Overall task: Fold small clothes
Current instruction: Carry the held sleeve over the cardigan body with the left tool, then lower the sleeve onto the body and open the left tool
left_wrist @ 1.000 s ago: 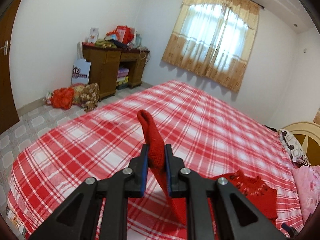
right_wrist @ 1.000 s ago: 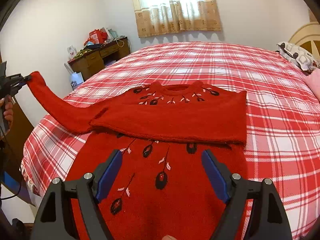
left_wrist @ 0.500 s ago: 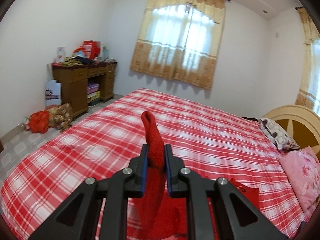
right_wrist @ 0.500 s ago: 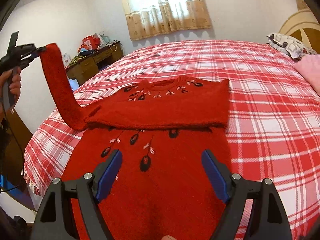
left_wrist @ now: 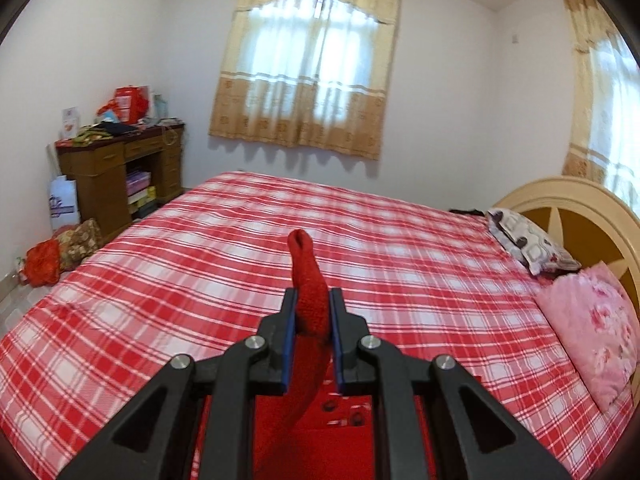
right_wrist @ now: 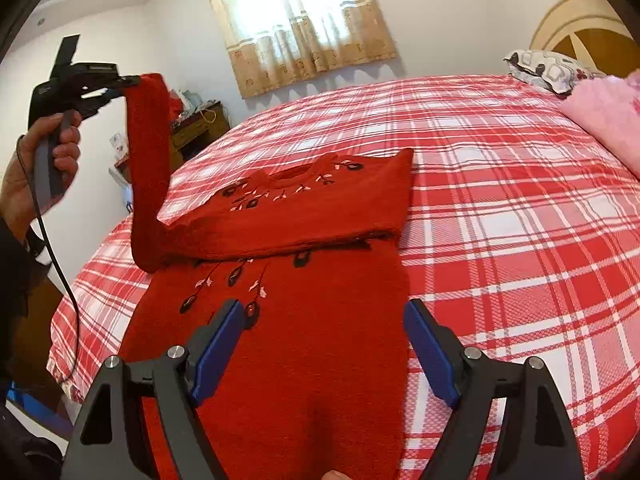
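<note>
A small red knit sweater (right_wrist: 288,320) with dark leaf embroidery lies on the red plaid bed (right_wrist: 520,200). Its far part is folded over the body, with a fold edge across the middle. My left gripper (left_wrist: 313,304) is shut on the cuff of the sweater's left sleeve (left_wrist: 308,292) and holds it high above the bed; in the right wrist view the sleeve (right_wrist: 146,168) stands nearly upright from the sweater's left shoulder to that gripper (right_wrist: 128,82). My right gripper (right_wrist: 324,344) is open and empty, low over the sweater's near part.
Pillows (left_wrist: 532,240) and a pink cushion (left_wrist: 592,328) lie at the headboard (left_wrist: 580,216) on the right. A cluttered wooden desk (left_wrist: 116,172) and bags on the floor (left_wrist: 60,248) stand left of the bed. Curtained window (left_wrist: 312,80) behind.
My left gripper has lifted the sleeve from a low outward slant to nearly upright and swung toward the sweater. My right gripper stayed open over the sweater.
</note>
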